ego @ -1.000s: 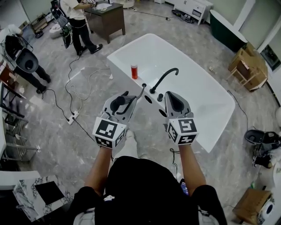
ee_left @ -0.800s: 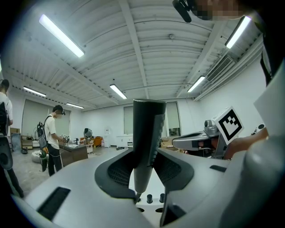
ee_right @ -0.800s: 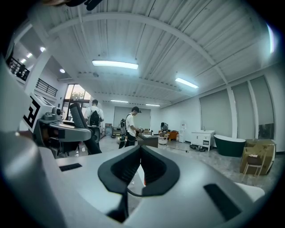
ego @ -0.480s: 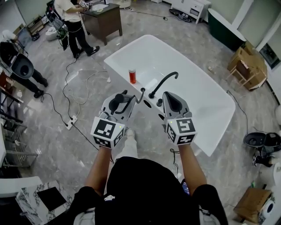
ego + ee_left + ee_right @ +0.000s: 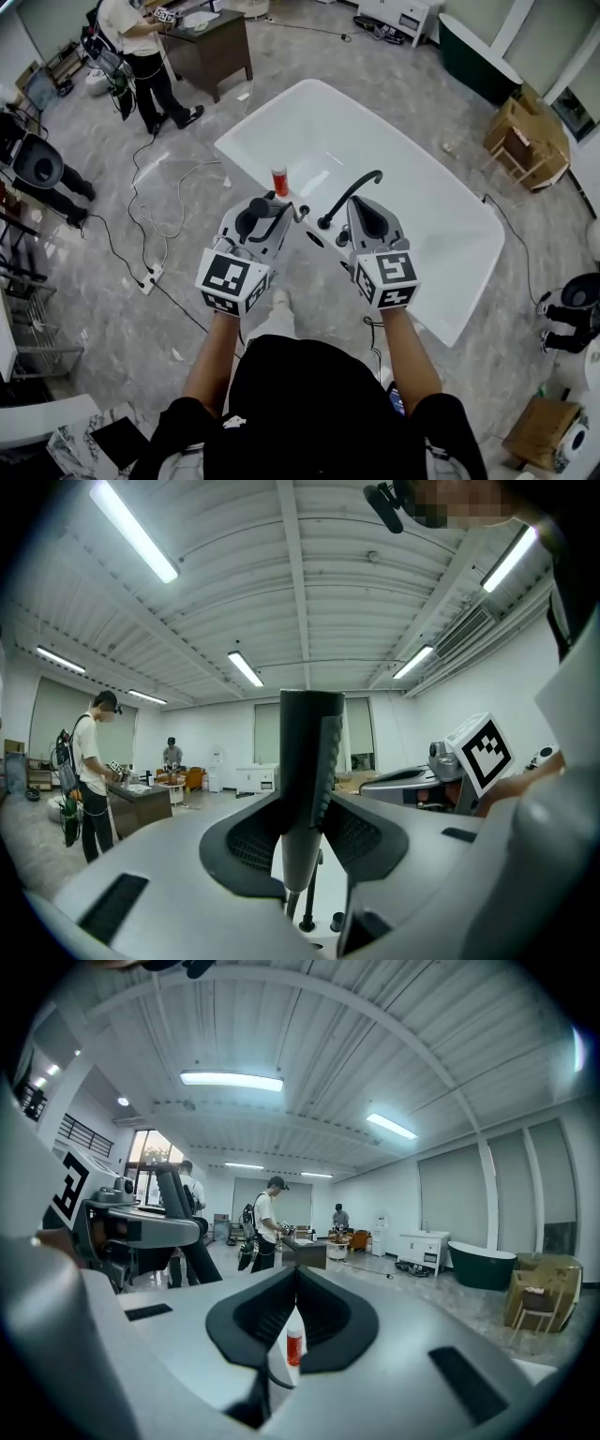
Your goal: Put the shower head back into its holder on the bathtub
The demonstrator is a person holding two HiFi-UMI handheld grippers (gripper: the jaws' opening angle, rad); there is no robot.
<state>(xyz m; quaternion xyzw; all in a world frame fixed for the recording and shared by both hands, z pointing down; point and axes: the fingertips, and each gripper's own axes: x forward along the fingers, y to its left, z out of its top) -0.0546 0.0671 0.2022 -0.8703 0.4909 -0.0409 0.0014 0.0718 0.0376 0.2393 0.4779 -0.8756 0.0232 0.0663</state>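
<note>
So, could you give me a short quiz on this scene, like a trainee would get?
1. Which tool grips the shower head?
2. What colour is the bottle on the tub? A green, B red, C blue.
3. True or false: the right tool holds the bottle.

Key
1. The left tool; the shower head stands upright between its jaws.
2. B.
3. False; its jaws are together on nothing, and the bottle only shows beyond them.
</note>
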